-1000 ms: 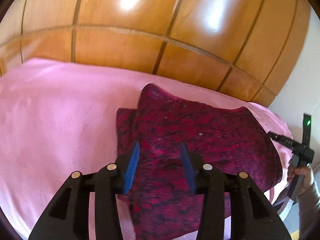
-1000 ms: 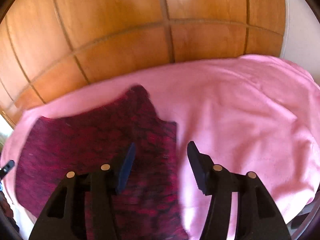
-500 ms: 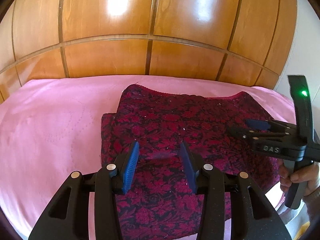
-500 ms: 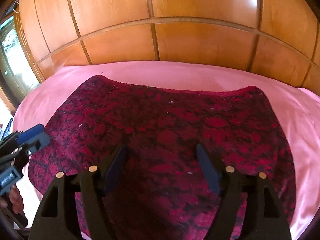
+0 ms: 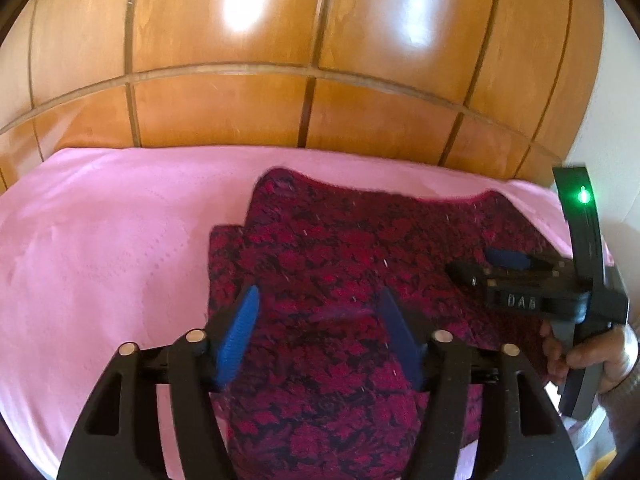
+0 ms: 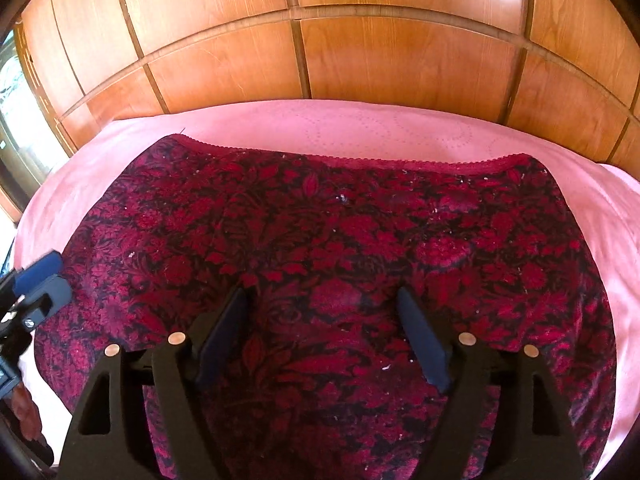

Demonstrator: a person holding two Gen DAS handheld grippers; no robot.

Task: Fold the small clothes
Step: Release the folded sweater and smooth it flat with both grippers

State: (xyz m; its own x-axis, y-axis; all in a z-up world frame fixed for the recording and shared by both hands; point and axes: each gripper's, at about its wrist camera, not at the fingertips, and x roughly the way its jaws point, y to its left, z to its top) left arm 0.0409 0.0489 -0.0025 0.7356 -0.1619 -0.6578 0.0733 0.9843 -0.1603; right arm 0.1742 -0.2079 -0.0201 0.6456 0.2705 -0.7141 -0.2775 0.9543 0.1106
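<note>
Backdrop: wooden panelled wall [image 6: 360, 60] rising behind the bed, glossy with window glare.
Bed: pink bedspread [image 5: 100, 248] pulled fairly smooth, likely to give a flat place for folding.
Garment: dark red floral garment [image 6: 340, 240] lying spread on the bedspread, lace-trimmed edge toward the wall; in the left view its left side looks doubled over, so one fold seems made.
Right gripper [image 6: 322, 338]: hovering over the garment's near middle, fingers wide, jaws just been opening, nothing pinched between them.
Left gripper [image 5: 318, 334]: above the folded left part, fingers moderately wide, just opened further, cloth below but not clamped; probably freed to seek the next edge.
Hand [image 5: 588, 356]: gripping the right gripper's handle at the bed's edge.
</note>
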